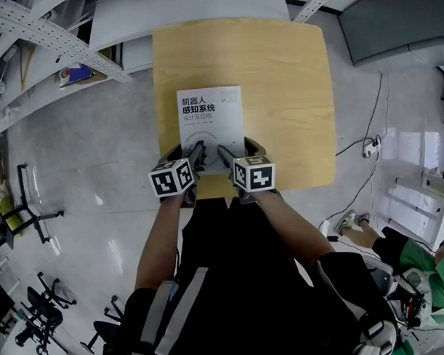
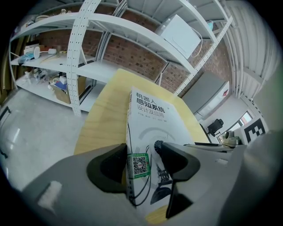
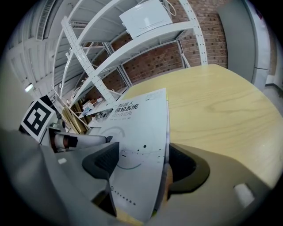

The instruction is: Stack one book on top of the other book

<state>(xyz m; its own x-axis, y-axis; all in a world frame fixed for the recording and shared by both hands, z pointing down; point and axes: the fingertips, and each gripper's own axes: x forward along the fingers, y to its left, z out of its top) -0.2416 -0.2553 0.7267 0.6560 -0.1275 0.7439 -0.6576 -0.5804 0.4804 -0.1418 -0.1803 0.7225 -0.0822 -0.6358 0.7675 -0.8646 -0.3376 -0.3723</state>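
- The left gripper (image 1: 197,155) pinches the near-left corner of the white book (image 1: 210,115). In the left gripper view one jaw presses on the cover and the other sits against the book's outer edge.
- The right gripper (image 1: 228,155) pinches the near-right part of the same book. In the right gripper view one jaw lies on the cover and the other is tucked under the edge.
- The two marker cubes (image 1: 171,178) sit side by side, just off the near rim of the surface (image 1: 277,98).
- Only the left gripper view shows the green QR sticker (image 2: 139,165) between the jaws.
- Only the right gripper view shows a tan strip beneath the book's edge at the jaw. I cannot tell if it is a second book or the surface.
- The head view shows one cover only, lying square, with its printed title toward the far side.
- The book rests on the near half of the surface, a pale wooden top with rounded corners. Its far half and right side are bare.
- White metal shelving (image 2: 110,26) stands beyond the far edge, against a brick wall (image 2: 137,57), and a white box (image 2: 181,33) sits on an upper shelf.
- The grey floor (image 1: 82,141) is glossy.
- Dark office chairs (image 1: 38,318) stand at the near left.
- A cable (image 1: 370,146) trails at the right.
- A person in green (image 1: 429,268) sits at the near right.
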